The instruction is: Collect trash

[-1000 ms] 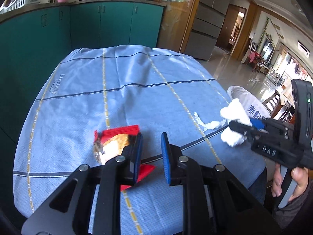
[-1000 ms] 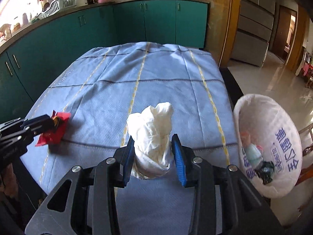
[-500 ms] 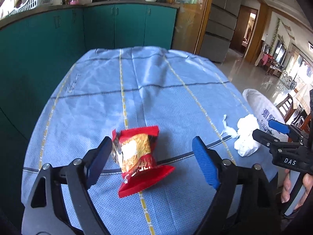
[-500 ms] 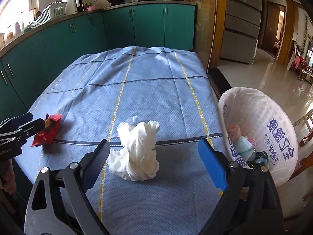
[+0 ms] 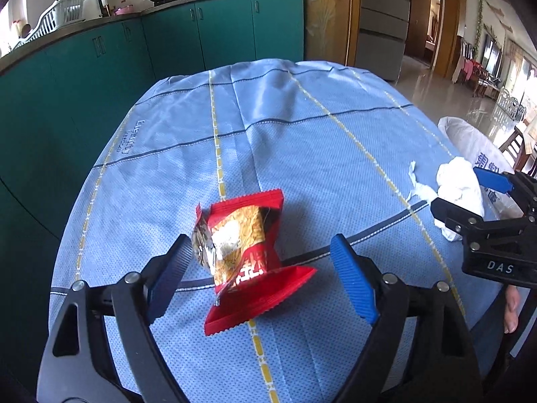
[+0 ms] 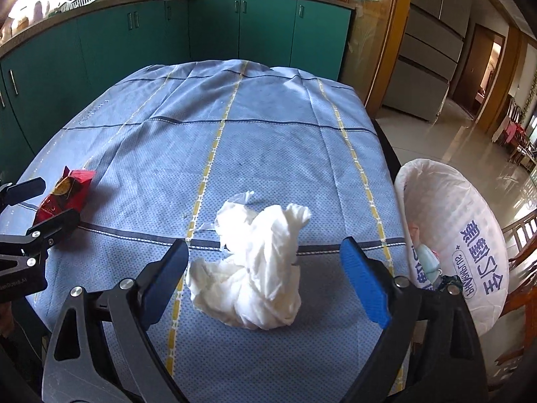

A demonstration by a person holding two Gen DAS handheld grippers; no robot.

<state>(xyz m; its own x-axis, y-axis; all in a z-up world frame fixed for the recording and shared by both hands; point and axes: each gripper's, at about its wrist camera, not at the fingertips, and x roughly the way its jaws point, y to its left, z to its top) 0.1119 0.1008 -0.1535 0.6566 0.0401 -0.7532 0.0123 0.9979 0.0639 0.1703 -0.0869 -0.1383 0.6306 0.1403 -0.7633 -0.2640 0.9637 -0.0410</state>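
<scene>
I am holding my 2 claws wide open, gripping nothing: left gripper (image 5: 261, 272) straddling the red snack wrapper (image 5: 246, 258), right gripper (image 6: 265, 275) straddling the crumpled tissue (image 6: 255, 278) lying on the tablecloth (image 6: 268, 134). Both look light and crushable; I am judging their middles the best hold.

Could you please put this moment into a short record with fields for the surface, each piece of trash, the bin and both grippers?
surface: table under a blue tablecloth
red snack wrapper: lies on the cloth between the open jaws of the left gripper, not gripped
crumpled white tissue: lies on the cloth between the open jaws of the right gripper, not gripped
trash bin: white liner, beside the table's right edge, some trash already inside
background: green kitchen cabinets
</scene>
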